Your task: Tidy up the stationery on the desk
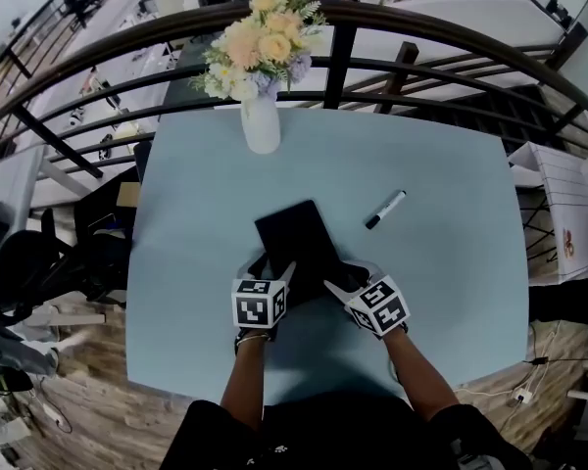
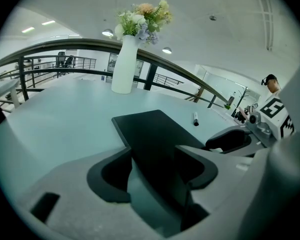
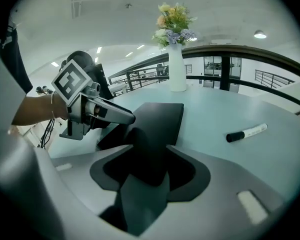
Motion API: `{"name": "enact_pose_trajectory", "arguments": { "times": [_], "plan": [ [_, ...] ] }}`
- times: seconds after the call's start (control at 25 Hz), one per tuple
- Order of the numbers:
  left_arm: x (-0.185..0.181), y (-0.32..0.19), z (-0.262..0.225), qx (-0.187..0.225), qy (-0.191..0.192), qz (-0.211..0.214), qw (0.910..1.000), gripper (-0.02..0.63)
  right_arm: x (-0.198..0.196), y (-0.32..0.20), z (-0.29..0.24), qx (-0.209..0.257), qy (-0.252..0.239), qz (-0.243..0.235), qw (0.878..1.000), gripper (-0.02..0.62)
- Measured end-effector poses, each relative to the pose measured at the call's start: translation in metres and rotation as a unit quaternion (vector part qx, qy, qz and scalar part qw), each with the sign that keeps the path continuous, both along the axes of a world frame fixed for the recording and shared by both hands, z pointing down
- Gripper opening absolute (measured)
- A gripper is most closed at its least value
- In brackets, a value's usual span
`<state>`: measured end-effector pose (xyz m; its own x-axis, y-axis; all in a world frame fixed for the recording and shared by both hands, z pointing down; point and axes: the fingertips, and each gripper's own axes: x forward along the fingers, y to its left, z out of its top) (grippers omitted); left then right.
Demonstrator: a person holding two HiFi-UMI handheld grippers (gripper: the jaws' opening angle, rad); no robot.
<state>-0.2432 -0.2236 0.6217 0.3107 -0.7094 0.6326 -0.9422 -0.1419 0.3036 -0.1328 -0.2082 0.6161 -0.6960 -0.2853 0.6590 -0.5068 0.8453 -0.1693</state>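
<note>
A flat black notebook (image 1: 299, 235) lies on the light blue desk (image 1: 196, 262), its near end towards me. My left gripper (image 1: 271, 270) sits at its near left corner. In the left gripper view the notebook (image 2: 152, 131) runs in between the wide-set jaws of the left gripper (image 2: 155, 160), and no pad is seen pressing on it. My right gripper (image 1: 341, 278) sits at the near right corner. The notebook (image 3: 160, 116) reaches into the gap of the right gripper (image 3: 150, 165), whose jaws also stand wide. A black-capped white marker (image 1: 385, 210) lies to the right, apart from both.
A white vase of flowers (image 1: 261, 123) stands at the desk's far edge, with a dark metal railing (image 1: 421, 27) behind it. The desk's right edge (image 1: 521, 262) drops off to cables on the floor.
</note>
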Motion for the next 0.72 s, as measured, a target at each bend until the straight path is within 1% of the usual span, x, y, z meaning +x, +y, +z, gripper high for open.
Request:
{"name": "enact_pose_trajectory", "arguments": {
  "times": [0.28, 0.72],
  "plan": [
    [0.009, 0.008, 0.002, -0.005, 0.005, 0.006, 1.0, 0.242, 0.009, 0.012, 0.002, 0.0, 0.01, 0.001, 1.0, 0.202],
    [0.03, 0.032, 0.001, -0.013, -0.001, 0.025, 0.9996, 0.238, 0.027, 0.049, 0.001, -0.009, 0.017, -0.001, 1.0, 0.199]
  ]
}}
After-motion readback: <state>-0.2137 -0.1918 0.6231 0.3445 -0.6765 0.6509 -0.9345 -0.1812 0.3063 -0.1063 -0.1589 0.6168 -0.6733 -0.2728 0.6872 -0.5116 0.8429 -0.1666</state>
